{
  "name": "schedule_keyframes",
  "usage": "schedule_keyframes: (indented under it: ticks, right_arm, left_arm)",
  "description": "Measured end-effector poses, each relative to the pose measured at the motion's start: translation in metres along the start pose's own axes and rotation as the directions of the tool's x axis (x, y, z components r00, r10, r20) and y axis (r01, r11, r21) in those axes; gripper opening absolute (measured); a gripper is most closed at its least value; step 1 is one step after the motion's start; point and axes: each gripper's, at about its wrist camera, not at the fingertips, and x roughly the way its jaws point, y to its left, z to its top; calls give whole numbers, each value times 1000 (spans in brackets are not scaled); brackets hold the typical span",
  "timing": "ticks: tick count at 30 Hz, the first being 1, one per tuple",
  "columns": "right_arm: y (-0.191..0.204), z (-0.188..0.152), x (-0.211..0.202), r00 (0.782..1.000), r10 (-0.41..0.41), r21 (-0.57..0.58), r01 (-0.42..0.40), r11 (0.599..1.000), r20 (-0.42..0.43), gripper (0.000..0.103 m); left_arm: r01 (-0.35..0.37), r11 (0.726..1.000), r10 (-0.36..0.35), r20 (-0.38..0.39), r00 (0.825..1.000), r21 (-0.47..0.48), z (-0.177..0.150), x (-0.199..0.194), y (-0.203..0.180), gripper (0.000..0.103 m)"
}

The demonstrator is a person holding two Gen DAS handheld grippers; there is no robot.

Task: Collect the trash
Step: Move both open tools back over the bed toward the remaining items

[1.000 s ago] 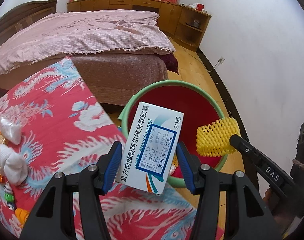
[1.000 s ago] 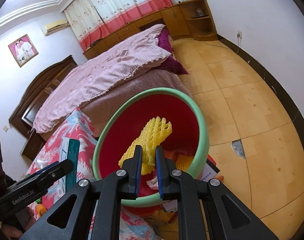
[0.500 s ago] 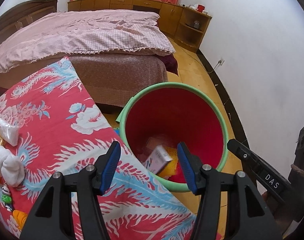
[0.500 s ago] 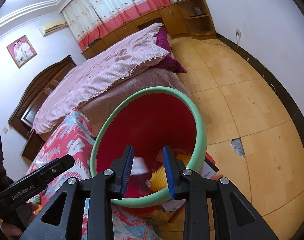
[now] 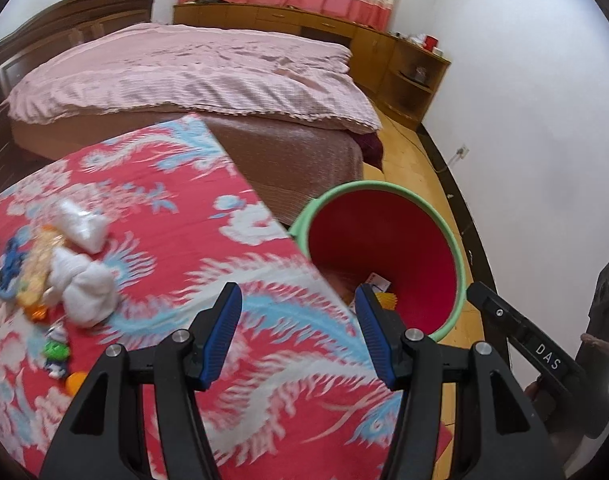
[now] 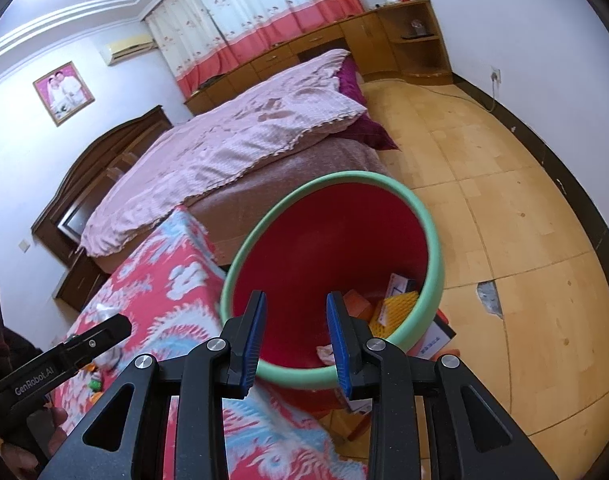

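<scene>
A red bin with a green rim (image 5: 388, 188) (image 6: 434, 236) stands on the floor beside the red patterned table (image 5: 164, 240). Inside it lie a white medicine box (image 6: 400, 284) and yellow foam netting (image 6: 394, 310). My left gripper (image 5: 298, 336) is open and empty over the table's edge. My right gripper (image 6: 296, 336) is open and empty just above the bin's near rim. On the table's left lie crumpled white tissues (image 5: 84, 284), a clear wrapper (image 5: 82, 226) and small colourful scraps (image 5: 54, 354).
A bed with a pink cover (image 5: 184, 68) stands behind the table and bin. Wooden cabinets (image 5: 408, 72) line the far wall. Boxes (image 6: 436, 336) lie under the bin on the wooden floor (image 6: 524, 220). A white wall is at the right.
Both grippers opened and dropped the medicine box and the yellow netting into the bin. The left gripper has since swung left over the table; the right has opened wider.
</scene>
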Motion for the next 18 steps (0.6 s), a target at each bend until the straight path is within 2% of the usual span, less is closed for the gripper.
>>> schedule_keyframes:
  ticks: [9, 18]
  right_arm:
    - [30, -13, -6, 999, 44, -47, -45, 998, -22, 32]
    - [57, -31, -7, 995, 86, -98, -92, 991, -56, 33]
  left_arm:
    - [-94, 991, 96, 19, 995, -95, -19, -34, 48, 59]
    - [-202, 967, 203, -11, 979, -156, -50, -54, 91, 59]
